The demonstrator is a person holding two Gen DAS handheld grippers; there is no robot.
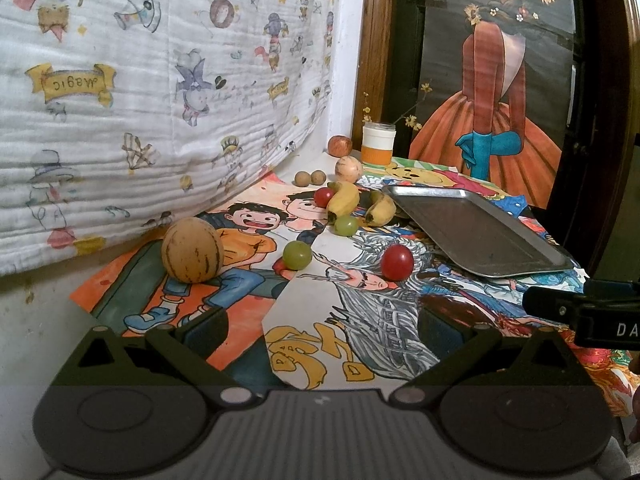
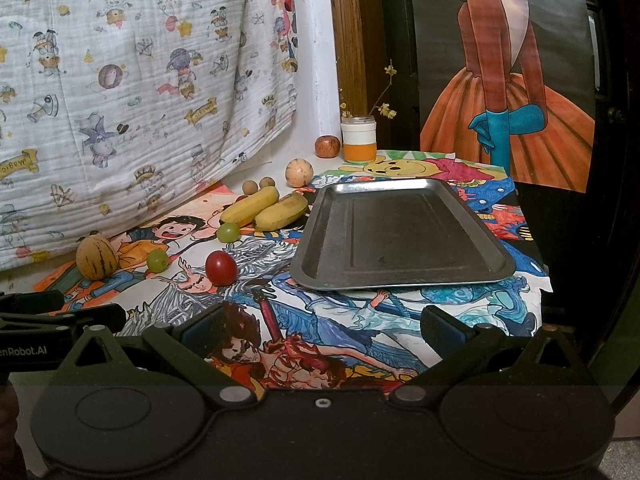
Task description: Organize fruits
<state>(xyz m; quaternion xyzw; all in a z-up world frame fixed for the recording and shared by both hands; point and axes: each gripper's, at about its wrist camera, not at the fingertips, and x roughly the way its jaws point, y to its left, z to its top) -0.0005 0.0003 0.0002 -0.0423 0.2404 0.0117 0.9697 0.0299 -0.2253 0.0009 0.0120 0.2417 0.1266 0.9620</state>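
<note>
Fruits lie on a cartoon-covered table. A striped tan melon (image 1: 192, 250) (image 2: 96, 258) sits at the left. Two green grapes (image 1: 297, 255) (image 1: 346, 225) and a red tomato (image 1: 397, 262) (image 2: 221, 268) lie in the middle. Two bananas (image 1: 343, 200) (image 2: 264, 208) lie behind them, with a second red tomato (image 1: 324, 197). A pale round fruit (image 1: 348, 169), two small brown fruits (image 1: 310, 178) and a red apple (image 1: 340, 145) sit at the back. An empty metal tray (image 1: 480, 232) (image 2: 400, 236) is at the right. My left gripper (image 1: 312, 332) and right gripper (image 2: 320, 328) are open, empty, near the front edge.
A white and orange jar (image 1: 378, 144) (image 2: 359, 139) with flower twigs stands at the back. A printed cloth (image 1: 140, 100) hangs along the left. A wooden door frame (image 1: 374, 40) and a poster of a woman in an orange dress (image 1: 492, 100) stand behind the table.
</note>
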